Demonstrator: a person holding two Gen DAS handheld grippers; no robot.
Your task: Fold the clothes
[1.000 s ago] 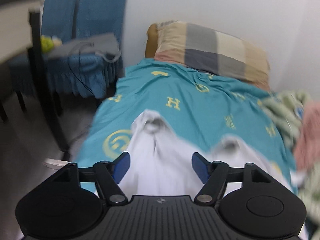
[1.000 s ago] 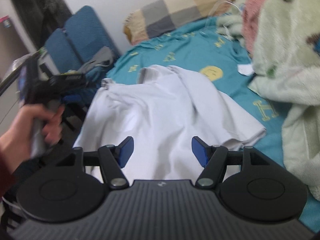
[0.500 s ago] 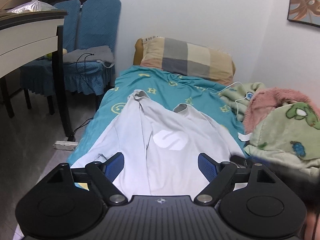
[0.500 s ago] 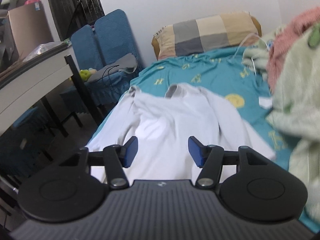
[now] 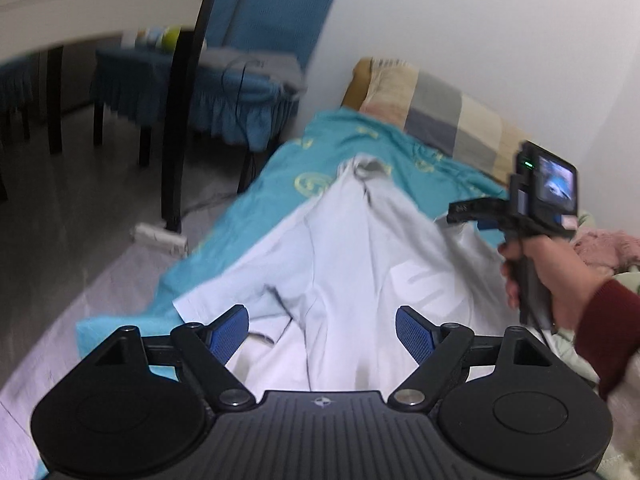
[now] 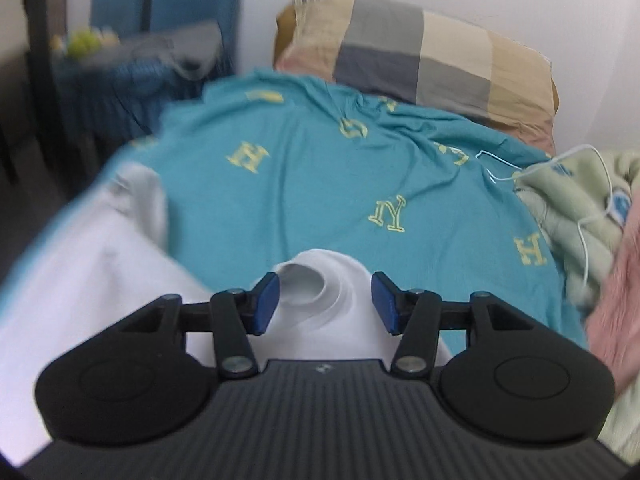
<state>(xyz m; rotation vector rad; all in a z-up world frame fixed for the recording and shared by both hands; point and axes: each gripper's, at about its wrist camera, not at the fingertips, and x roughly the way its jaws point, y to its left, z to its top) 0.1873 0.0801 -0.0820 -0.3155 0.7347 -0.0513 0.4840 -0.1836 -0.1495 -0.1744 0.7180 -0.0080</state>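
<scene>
A white long-sleeved garment lies spread on the teal bed sheet, sleeves pointing toward the pillow. My left gripper is open and empty above the garment's lower left part. My right gripper is open, its jaws on either side of a white sleeve cuff without closing on it. In the left wrist view the right gripper shows held in a hand over the garment's right side. The other sleeve cuff lies at the left.
A checked pillow lies at the bed's head against the wall. Green and pink blankets with a white cable pile on the right. A blue chair and a dark table leg stand left of the bed.
Both grippers have moved forward over the garment. The right one has come down to the right sleeve cuff. The left view has swung to the left; both views are blurred by motion.
</scene>
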